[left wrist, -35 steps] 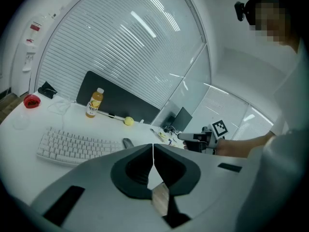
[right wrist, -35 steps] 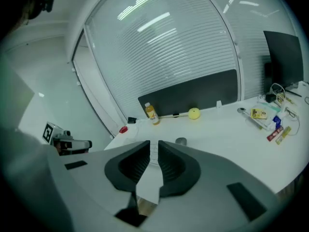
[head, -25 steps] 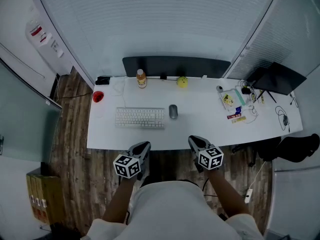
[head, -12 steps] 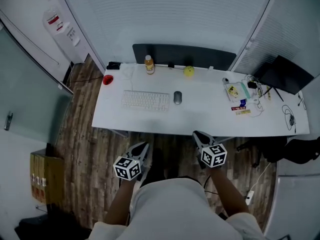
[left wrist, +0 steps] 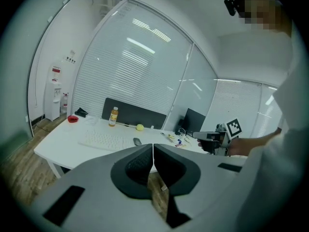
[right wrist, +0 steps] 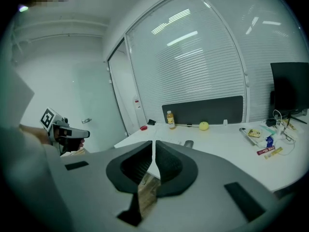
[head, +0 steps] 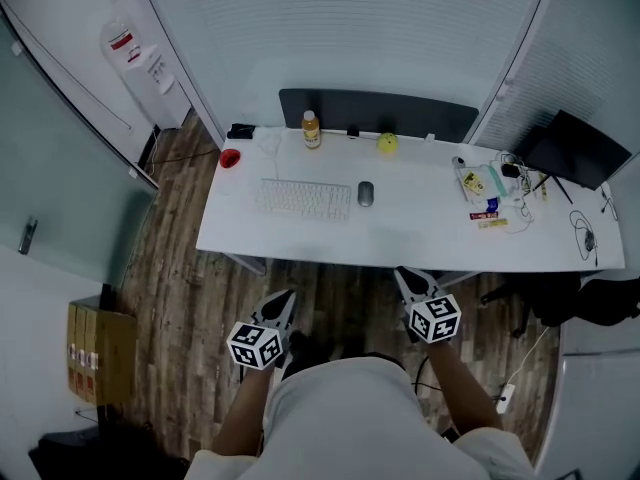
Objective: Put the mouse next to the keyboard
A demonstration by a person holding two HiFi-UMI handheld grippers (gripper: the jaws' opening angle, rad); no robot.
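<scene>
A grey mouse (head: 365, 194) lies on the white desk (head: 400, 233), just right of the white keyboard (head: 304, 198). The mouse (left wrist: 137, 141) and the keyboard (left wrist: 102, 140) also show in the left gripper view, and the mouse (right wrist: 188, 143) peeks over the jaws in the right gripper view. Both grippers hang well short of the desk, over the wooden floor. My left gripper (head: 283, 308) is shut and empty. My right gripper (head: 412, 283) is also shut with nothing in it.
On the desk stand an orange bottle (head: 311, 129), a yellow ball (head: 386, 143), a red dish (head: 230, 157) and a clutter of cables and small items (head: 490, 193) at the right. A dark monitor (head: 575, 148) sits far right. A water dispenser (head: 140, 58) stands by the left wall.
The view has drawn back from the desk, which now looks smaller and farther. Both grippers stay shut and have dropped slightly lower in the picture.
</scene>
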